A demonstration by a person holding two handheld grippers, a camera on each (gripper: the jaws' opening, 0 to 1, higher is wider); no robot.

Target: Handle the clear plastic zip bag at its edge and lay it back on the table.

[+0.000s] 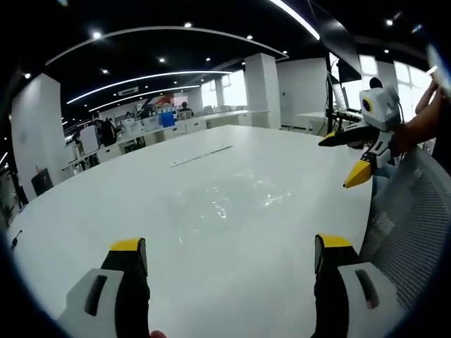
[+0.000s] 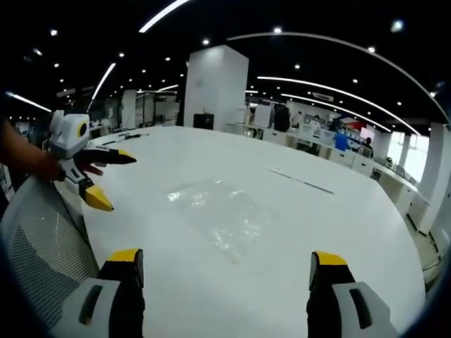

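The clear plastic zip bag (image 1: 239,201) lies flat and crinkled on the white table (image 1: 127,197), a short way ahead of my left gripper (image 1: 229,245). That gripper is open, with nothing between its yellow-tipped jaws. My right gripper (image 1: 343,156) comes in from the right, held by a hand above the table edge, open and empty. In the right gripper view the bag (image 2: 222,211) rests ahead of my right gripper (image 2: 227,257), whose jaws stand wide apart. At the left the left gripper (image 2: 113,178) hangs open over the table (image 2: 338,218) edge. Neither gripper touches the bag.
A grey mesh chair back (image 1: 409,225) stands against the near table edge, between the two grippers (image 2: 42,239). Thin pale strips (image 1: 201,156) lie farther out on the table (image 2: 299,181). Office desks, pillars and monitors fill the background.
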